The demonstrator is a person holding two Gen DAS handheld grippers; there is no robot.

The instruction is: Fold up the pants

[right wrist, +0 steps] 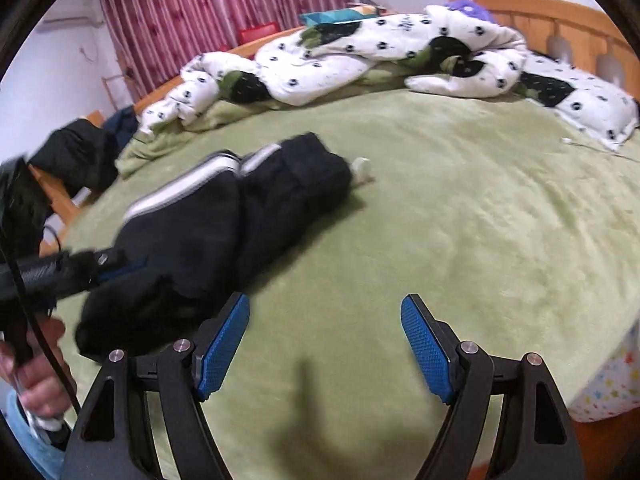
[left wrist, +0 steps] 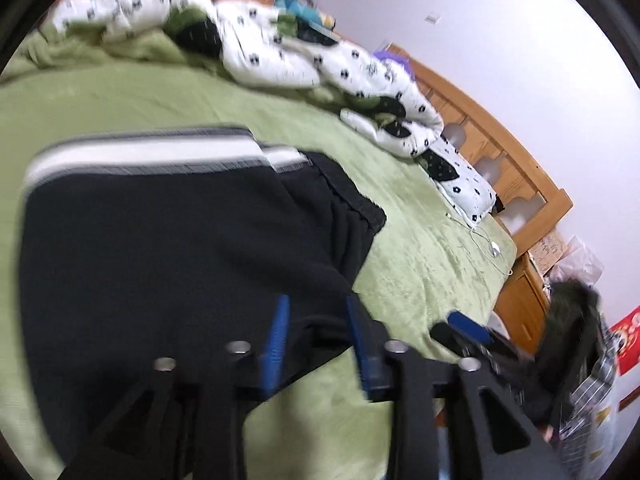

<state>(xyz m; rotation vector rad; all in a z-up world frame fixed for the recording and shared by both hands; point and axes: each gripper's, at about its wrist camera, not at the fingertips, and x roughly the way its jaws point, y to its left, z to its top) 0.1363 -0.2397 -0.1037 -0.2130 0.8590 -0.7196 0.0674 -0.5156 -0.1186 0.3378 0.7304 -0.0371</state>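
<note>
The black pants (right wrist: 224, 216), with white side stripes, lie folded over on the green bed cover (right wrist: 460, 216), toward its left side. The left gripper (left wrist: 316, 312) is at the pants' near edge; its fingers (left wrist: 276, 332) are partly open with black fabric between them, grip unclear. The right gripper (right wrist: 326, 316) hovers wide open over bare cover, just right of the pants, holding nothing. A white patterned quilt (right wrist: 360, 56) is piled along the far edge.

The pants (left wrist: 180, 240) smear with motion blur, their lower end cut off at the frame edge. Whether cloth sits between the left gripper's (left wrist: 316, 320) jaws stays unclear.
</note>
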